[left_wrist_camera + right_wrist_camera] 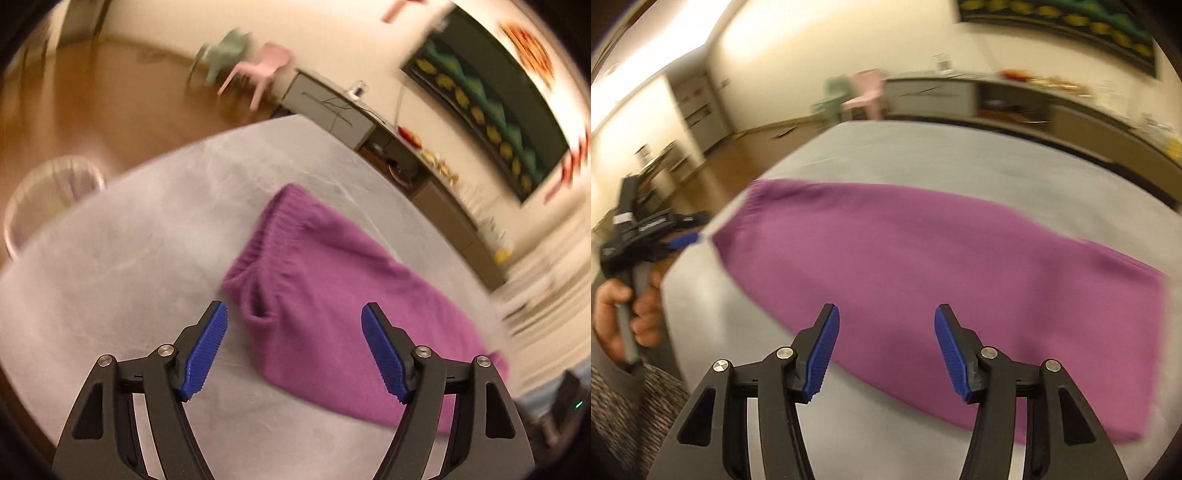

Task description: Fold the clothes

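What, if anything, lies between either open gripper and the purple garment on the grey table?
Nothing visible does. The purple garment lies flat on the grey table, with only bare cloth-covered surface beneath the left gripper and right gripper, both empty.

Two handheld grippers share one build: the left gripper [294, 309] and the right gripper [887, 311] each carry black plastic arms with triangular cut-outs, round silver pivot screws at the joints, and ribbed blue pads [205, 354] on the fingers. In the right wrist view, the person's left hand [626, 314] wraps a grey handle below a black body with small white labels; the sleeve [624, 410] is marled grey knit.
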The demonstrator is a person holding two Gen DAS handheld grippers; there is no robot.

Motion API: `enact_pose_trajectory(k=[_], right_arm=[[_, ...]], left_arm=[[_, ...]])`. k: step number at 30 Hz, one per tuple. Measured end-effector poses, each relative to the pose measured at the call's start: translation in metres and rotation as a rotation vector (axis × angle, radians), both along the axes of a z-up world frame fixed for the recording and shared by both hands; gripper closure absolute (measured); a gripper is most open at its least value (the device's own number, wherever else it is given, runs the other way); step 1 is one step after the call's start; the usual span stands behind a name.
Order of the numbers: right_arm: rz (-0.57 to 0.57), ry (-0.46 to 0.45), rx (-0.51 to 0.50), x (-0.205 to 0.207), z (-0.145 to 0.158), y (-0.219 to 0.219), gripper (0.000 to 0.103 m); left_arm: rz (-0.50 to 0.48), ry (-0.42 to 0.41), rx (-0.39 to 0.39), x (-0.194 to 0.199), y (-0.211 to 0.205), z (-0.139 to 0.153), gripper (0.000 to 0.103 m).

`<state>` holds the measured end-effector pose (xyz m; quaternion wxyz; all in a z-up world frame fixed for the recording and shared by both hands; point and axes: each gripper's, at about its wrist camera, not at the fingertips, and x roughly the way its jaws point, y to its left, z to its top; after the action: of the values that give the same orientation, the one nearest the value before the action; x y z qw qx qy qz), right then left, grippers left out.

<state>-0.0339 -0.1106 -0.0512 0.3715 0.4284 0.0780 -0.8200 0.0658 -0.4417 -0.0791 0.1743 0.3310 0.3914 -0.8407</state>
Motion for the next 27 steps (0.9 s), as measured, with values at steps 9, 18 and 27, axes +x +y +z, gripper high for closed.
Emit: enact_pose_trajectory(k=[9, 18, 27], right_arm=[[0.074, -0.051, 0.072, -0.033, -0.025, -0.149, 0.047], [0.018, -0.227, 0.06, -0.072, -0.05, -0.149, 0.04], [0.232, -0.249, 0.085, -0.051, 0.013, -0.247, 0.02]], left_arm=[[-0.049, 0.093, 0.144, -0.034, -0.036, -0.044, 0.026], [-0.115, 0.12, 0.007, -0.047, -0.024, -0.037, 0.085], [-0.226, 0.149, -0.274, -0.05, 0.044, 0.005, 0.085]])
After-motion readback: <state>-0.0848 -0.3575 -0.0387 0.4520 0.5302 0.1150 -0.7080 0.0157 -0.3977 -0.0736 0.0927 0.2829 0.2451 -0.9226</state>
